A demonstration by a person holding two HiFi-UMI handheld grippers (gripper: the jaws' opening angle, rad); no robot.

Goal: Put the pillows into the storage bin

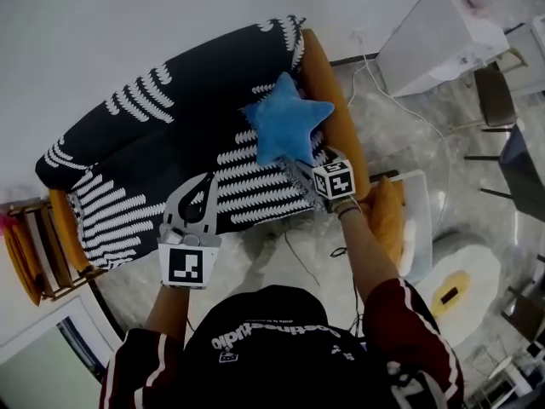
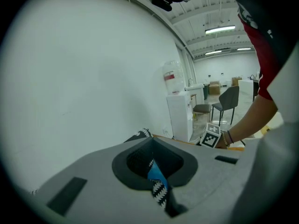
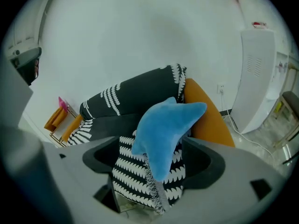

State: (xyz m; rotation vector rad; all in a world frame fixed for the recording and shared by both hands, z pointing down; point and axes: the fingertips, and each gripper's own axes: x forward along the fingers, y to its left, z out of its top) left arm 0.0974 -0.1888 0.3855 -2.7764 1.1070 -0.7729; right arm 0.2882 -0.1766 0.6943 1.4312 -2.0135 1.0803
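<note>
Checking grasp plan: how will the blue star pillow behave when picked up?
The star pillow looks plump and plush, so probably light and squashy. Held by one point, it would likely droop. Its fuzzy fabric seems unlikely to slip.

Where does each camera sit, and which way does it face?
Head view: on the person's head, facing steeply down at the sofa; shows the torso, left claw, right claw.
Left gripper view: on the shut left claw, facing a white wall and the right forearm.
Right gripper view: on the open right claw, facing the blue star pillow.
Shared: head and right gripper views both show the pillow.
</note>
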